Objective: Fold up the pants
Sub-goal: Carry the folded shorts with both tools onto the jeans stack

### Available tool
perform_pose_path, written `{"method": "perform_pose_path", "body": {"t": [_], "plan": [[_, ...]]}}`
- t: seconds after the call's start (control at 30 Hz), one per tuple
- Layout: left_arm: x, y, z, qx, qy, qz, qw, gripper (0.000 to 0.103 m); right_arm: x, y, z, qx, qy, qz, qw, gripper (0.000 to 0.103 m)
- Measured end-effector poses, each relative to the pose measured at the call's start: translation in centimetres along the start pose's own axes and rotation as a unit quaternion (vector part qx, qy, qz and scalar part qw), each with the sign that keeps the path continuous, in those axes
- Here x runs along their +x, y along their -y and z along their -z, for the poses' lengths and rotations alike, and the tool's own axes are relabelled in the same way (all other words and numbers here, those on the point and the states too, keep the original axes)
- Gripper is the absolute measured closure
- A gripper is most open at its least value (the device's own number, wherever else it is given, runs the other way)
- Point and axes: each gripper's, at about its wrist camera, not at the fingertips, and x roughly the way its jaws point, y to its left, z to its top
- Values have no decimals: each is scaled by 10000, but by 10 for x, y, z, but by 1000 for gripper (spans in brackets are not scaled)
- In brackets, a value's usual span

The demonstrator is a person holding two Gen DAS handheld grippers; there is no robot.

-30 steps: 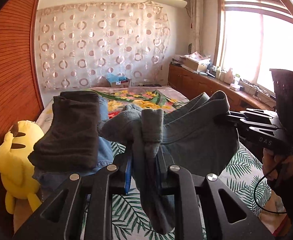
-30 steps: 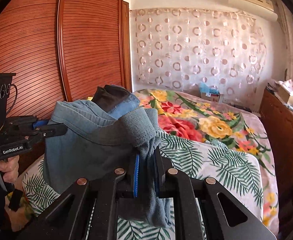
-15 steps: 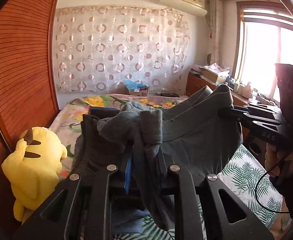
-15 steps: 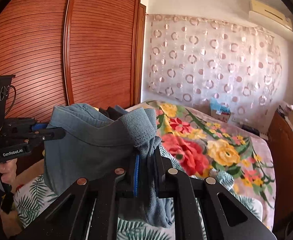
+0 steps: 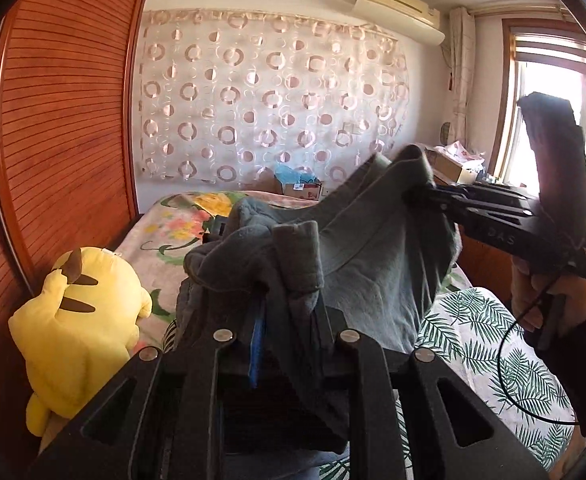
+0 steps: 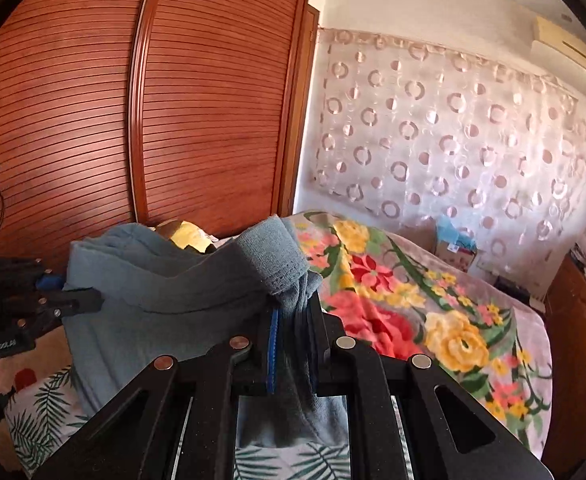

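Grey-blue pants (image 5: 373, 248) hang in the air between my two grippers, above the bed. My left gripper (image 5: 285, 308) is shut on one bunched corner of the pants' edge. My right gripper (image 6: 293, 312) is shut on the other corner of the pants (image 6: 165, 292). Each gripper shows in the other's view: the right gripper (image 5: 425, 194) at the right, the left gripper (image 6: 93, 302) at the left. The cloth sags between them and its lower part is hidden behind my fingers.
A yellow plush toy (image 5: 77, 320) sits at the left by the wooden wardrobe (image 6: 173, 120). A folded dark stack (image 5: 217, 228) lies on the bed behind the pants. The floral blanket (image 6: 413, 300) covers the bed's far half. A leaf-print sheet (image 5: 485, 340) lies below.
Both grippers have risen and tilted up with the pants held between them. The folded dark stack has dropped behind the cloth in the left wrist view.
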Motion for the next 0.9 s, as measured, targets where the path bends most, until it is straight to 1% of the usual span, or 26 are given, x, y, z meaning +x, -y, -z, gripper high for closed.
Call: {"method": "perform_pose_path", "body": {"t": [0.2, 0.33, 0.43, 0.57, 0.77, 0.87, 0.9], "plan": [[-4, -10, 1, -203, 135, -110, 9996, 83, 30, -1, -15, -350, 60, -211, 9991, 91], [-7, -14, 5, -359, 195, -121, 9991, 83, 44, 1, -18, -547, 92, -321, 9979, 91], [-6, -16, 11, -454, 184, -227, 9985, 83, 56, -1, -20, -692, 94, -431, 9966, 91], [-1, -25, 20, -616, 72, -397, 9973, 83, 79, -2, -18, -774, -39, -607, 9951, 91], [4, -31, 31, -745, -146, -538, 9957, 82, 107, 3, -11, -675, -313, -925, 9929, 91], [6, -32, 37, -801, -269, -483, 9953, 77, 115, 6, -11, -643, -510, -1008, 9915, 91], [6, -32, 38, -831, -304, -461, 9950, 73, 115, 9, -10, -658, -542, -1010, 9912, 86]]}}
